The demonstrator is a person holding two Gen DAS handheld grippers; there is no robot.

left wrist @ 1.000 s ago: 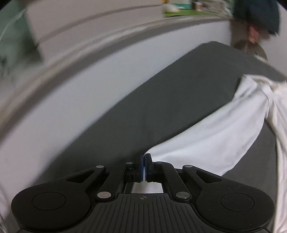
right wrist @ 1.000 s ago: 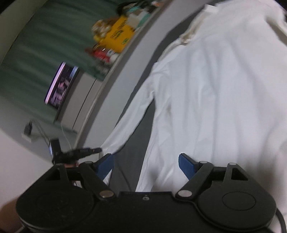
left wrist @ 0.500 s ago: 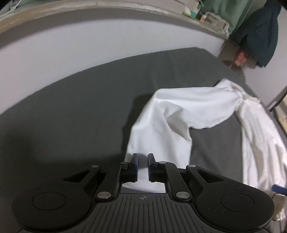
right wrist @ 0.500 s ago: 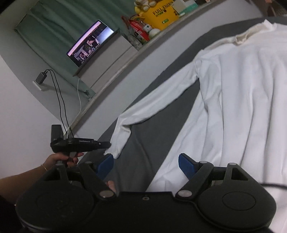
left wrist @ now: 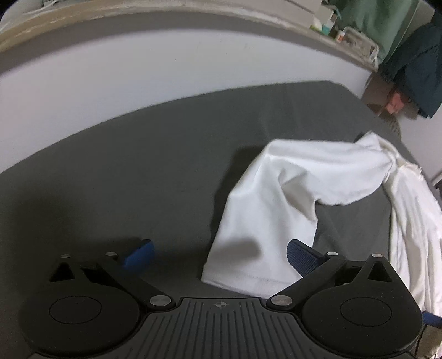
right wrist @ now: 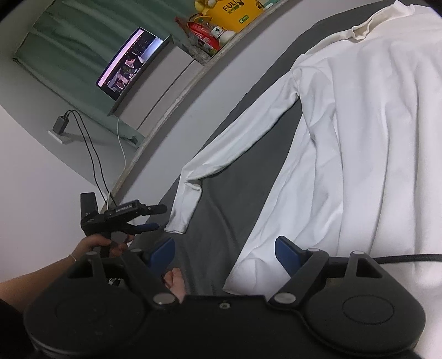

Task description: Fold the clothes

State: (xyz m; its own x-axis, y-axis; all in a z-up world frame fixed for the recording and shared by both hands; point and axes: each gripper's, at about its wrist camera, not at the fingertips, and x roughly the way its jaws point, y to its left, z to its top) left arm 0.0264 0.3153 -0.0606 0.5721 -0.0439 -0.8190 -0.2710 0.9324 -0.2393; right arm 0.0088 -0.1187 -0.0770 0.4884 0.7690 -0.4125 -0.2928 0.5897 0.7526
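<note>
A white long-sleeved shirt [right wrist: 373,132] lies spread on the dark grey sheet [right wrist: 221,210]. Its sleeve [left wrist: 279,198] runs out to one side and bends near the cuff [left wrist: 243,273]. My left gripper [left wrist: 219,255] hovers over that cuff with its jaws opening wide. The cuff lies loose between the blue pads [left wrist: 301,256], and neither pad presses on it. In the right wrist view a hand [right wrist: 94,245] holds the left gripper [right wrist: 161,216] just short of the cuff [right wrist: 179,223]. My right gripper [right wrist: 225,254] is open above the shirt's lower corner [right wrist: 248,276] and holds nothing.
A white ledge [left wrist: 165,69] borders the sheet on the far side. Beyond it are a lit monitor [right wrist: 129,63], a shelf with a yellow box [right wrist: 234,11] and packets, and a charger with cables [right wrist: 60,124]. A dark garment [left wrist: 414,69] hangs at the far right.
My left gripper was shut on the sleeve cuff, carried it sideways, then let go with its jaws spread wide. The sleeve now lies bent on the sheet. The right gripper stayed open.
</note>
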